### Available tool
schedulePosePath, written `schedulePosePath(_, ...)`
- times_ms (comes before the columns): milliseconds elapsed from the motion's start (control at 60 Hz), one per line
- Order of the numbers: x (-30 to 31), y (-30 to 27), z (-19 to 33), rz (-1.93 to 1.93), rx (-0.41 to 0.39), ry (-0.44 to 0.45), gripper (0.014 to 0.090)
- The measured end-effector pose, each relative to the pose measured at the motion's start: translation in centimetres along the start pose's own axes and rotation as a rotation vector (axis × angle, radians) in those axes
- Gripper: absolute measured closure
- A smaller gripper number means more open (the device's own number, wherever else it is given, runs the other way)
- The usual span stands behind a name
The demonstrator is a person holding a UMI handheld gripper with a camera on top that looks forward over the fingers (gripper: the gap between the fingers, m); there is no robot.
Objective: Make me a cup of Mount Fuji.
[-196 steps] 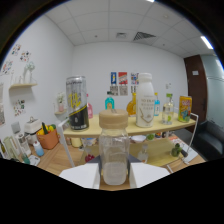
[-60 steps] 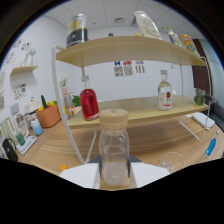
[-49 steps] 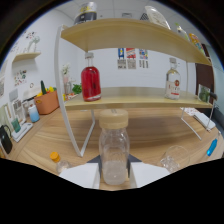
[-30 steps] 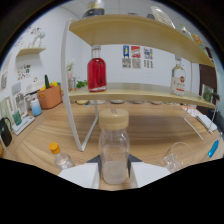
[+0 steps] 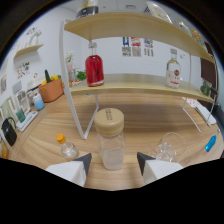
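A clear bottle (image 5: 111, 150) with a tan round lid stands on the wooden table (image 5: 150, 117), in front of the two-tier shelf. My gripper (image 5: 114, 160) is open. The bottle stands between its fingers (image 5: 84, 161) with a gap on each side. Just right of the fingers sits a clear glass cup (image 5: 168, 147). A small bottle with an orange cap (image 5: 65, 146) lies just left of them. On the lower shelf board beyond stand a red-liquid bottle (image 5: 94, 70) and a clear bottle with a red label (image 5: 173, 74).
The shelf's white leg (image 5: 75, 100) comes down to the table just left of the bottle. An orange pot (image 5: 50, 90) and small items line the left side. A blue object (image 5: 210, 145) lies at the far right. More bottles stand on the top board (image 5: 130, 22).
The view has dropped from the top shelf down to the table with the bottle. The fingers, close against the bottle before, now stand apart from it.
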Motion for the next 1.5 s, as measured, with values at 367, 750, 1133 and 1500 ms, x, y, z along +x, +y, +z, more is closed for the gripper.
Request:
schedulePosePath(367,6.2,-3.5,-9.7,0.005,-0.06,0.106,0.0192)
schedulePosePath(750,10.3,-25.4,-17.7,-0.045,0.23,0.163,0.0183)
schedulePosePath(1133,12.3,-36.8,-10.9,-0.021,0.484,0.143,0.0277)
schedulePosePath(1500,12.8,-36.8,-8.2,-0.015,0.424,0.126,0.0558)
